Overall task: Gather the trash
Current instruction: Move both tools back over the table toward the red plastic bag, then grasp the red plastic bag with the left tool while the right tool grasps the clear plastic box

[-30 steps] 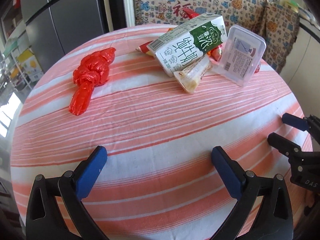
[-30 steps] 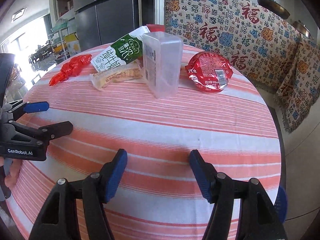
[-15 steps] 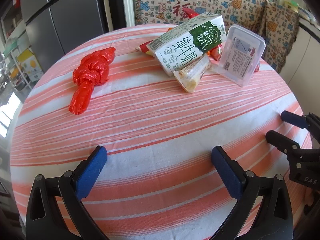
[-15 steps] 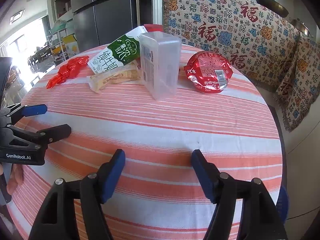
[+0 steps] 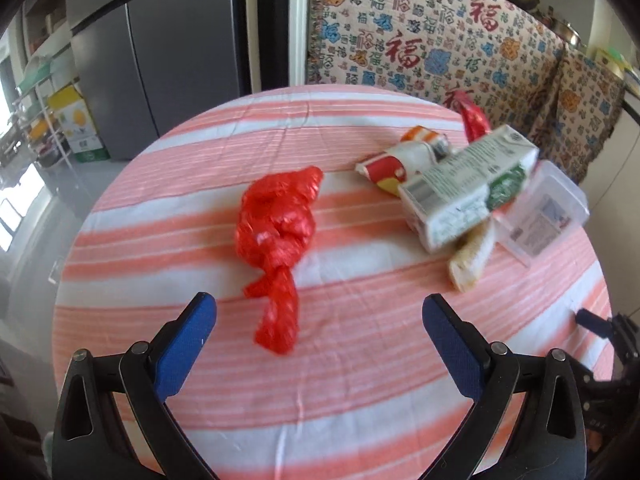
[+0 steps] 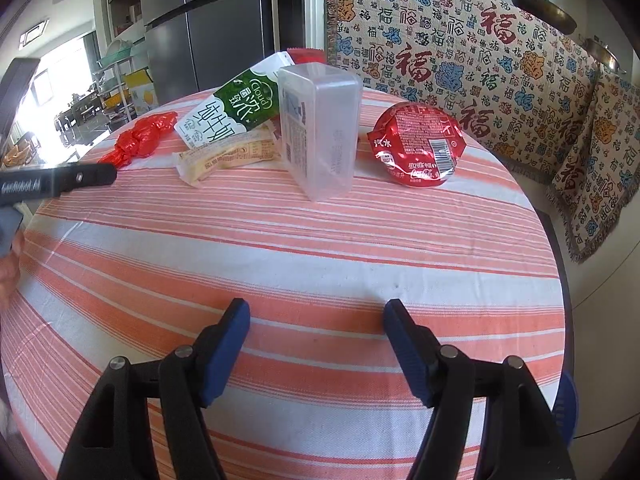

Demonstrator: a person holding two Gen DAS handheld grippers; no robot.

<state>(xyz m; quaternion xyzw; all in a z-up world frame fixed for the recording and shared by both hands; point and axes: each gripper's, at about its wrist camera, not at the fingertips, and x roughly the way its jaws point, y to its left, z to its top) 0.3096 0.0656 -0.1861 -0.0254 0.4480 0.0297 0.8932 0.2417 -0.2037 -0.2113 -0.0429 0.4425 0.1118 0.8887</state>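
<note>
Striped in salmon-pink and white, the cloth-covered round tabletop [image 6: 320, 240] carries all the trash at its far side. Behind it hangs a beige woven throw [image 6: 460, 40] patterned with red and blue characters, beside a grey steel refrigerator [image 6: 208, 28].

My left tool [image 5: 319, 312] has its blue-padded fingers spread wide apart with nothing between them, hovering just short of a knotted red plastic bag [image 5: 278, 232] whose twisted tail points toward the gap. My right tool [image 6: 317, 314] is likewise spread apart and empty, over the bare near part of the cloth, well apart from the litter.

Right of the bag lies a green-and-white milk carton [image 5: 468, 192] on its side. A clear rectangular plastic box [image 6: 318, 132] with a printed label stands tilted against the carton's right side. Farther right, set apart from the box, sits a flattened red cola can [image 6: 418, 148]. Under the carton's near edge lies a long beige snack wrapper [image 6: 228, 158], touching the clear box at one end. Behind the carton, a red, yellow and white crumpled wrapper [image 5: 394, 162] pokes out on the left; its print is too blurred to read.
</note>
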